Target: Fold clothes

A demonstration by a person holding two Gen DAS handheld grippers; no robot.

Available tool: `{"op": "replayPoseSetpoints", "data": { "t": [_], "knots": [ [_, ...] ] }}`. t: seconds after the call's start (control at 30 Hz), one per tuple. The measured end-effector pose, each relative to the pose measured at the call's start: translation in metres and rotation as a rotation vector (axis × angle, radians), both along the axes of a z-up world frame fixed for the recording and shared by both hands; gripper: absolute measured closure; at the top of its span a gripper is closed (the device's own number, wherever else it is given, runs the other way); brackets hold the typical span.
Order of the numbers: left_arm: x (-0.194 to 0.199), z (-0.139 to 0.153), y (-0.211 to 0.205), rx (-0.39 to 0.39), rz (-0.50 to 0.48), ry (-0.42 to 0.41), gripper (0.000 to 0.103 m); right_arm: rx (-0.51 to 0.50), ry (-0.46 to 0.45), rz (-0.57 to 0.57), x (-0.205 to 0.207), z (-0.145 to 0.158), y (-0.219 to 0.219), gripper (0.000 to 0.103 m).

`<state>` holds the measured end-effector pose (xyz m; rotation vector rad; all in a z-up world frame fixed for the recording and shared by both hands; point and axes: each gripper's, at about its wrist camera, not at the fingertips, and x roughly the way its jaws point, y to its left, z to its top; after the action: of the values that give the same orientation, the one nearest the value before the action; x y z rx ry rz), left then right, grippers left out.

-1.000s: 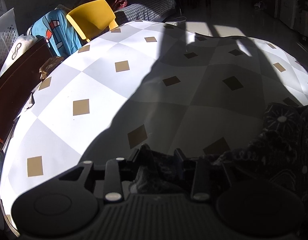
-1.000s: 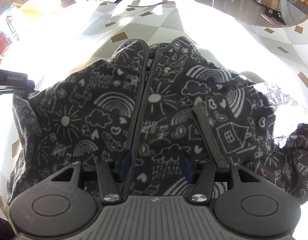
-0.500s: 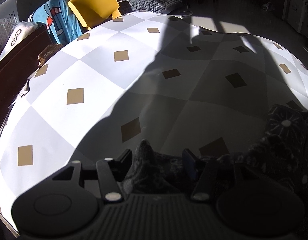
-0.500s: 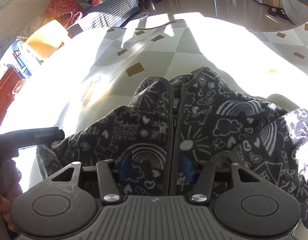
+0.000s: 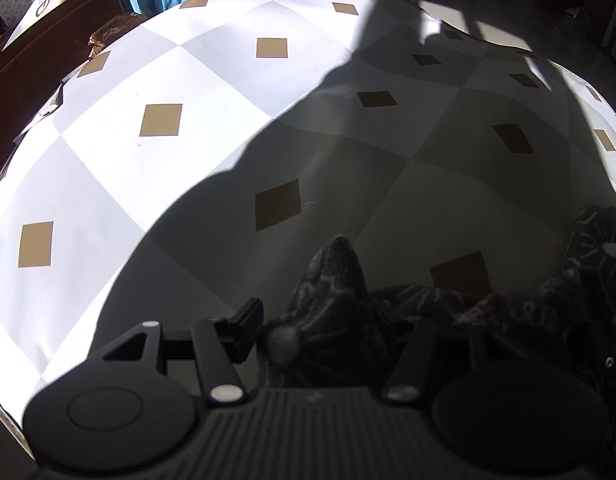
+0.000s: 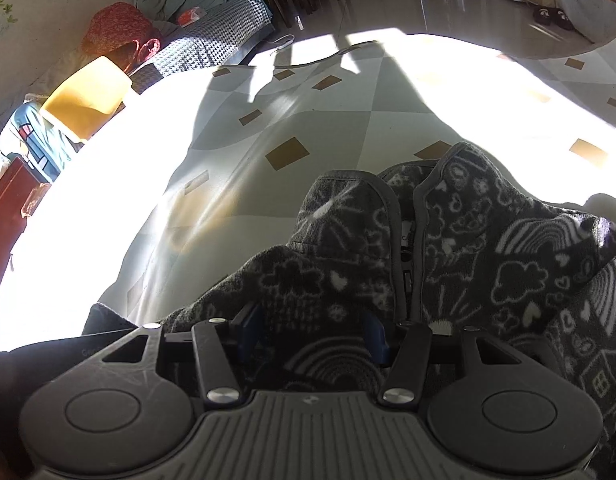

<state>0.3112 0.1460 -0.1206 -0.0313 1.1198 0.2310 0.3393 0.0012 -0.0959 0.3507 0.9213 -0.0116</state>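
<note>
A dark grey fleece jacket (image 6: 488,264) with white doodle prints and a front zipper lies bunched on the checked cloth (image 6: 308,112). My right gripper (image 6: 312,336) is over its lower front; the jaws stand wide apart with fleece between the blue pads (image 6: 249,334), not closed on it. In the left wrist view my left gripper (image 5: 328,324) sits at the jacket's edge, and a peak of fleece (image 5: 336,280) rises between its wide-apart jaws. The right finger is hidden by cloth. More of the jacket (image 5: 596,264) shows at the right.
The table cloth (image 5: 167,160) is white and grey with tan squares, half in shadow. A yellow chair (image 6: 87,96), a blue printed cloth (image 6: 31,140) and a dark wooden cabinet (image 5: 23,68) stand past the far left edge. A sofa (image 6: 211,44) is behind.
Both grippers have pulled back toward the near edge, dragging the jacket with them. The fleece has bunched up and a peak has risen between the left jaws, which have spread wider.
</note>
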Motion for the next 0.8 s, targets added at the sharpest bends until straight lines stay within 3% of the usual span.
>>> {"op": "replayPoseSetpoints", "data": {
  "t": [0.3, 0.33, 0.47, 0.53, 0.8],
  "knots": [
    [-0.008, -0.006, -0.017, 0.031, -0.05, 0.018, 0.049, -0.096, 0.005, 0.004, 0.014, -0.02, 0.014, 0.05],
    [-0.008, -0.005, -0.017, 0.031, -0.049, 0.017, 0.049, -0.118, 0.002, 0.012, 0.013, -0.02, 0.016, 0.055],
    [-0.008, -0.003, -0.016, 0.023, -0.038, 0.013, 0.049, -0.164, -0.008, 0.028, 0.011, -0.021, 0.018, 0.095],
    [-0.008, -0.002, -0.015, 0.015, -0.034, 0.012, 0.049, -0.162, -0.002, 0.027, 0.01, -0.019, 0.015, 0.1],
    [-0.008, 0.012, -0.01, -0.019, -0.025, -0.018, 0.049, -0.157, -0.016, 0.047, -0.009, -0.001, 0.006, 0.101]
  ]
}}
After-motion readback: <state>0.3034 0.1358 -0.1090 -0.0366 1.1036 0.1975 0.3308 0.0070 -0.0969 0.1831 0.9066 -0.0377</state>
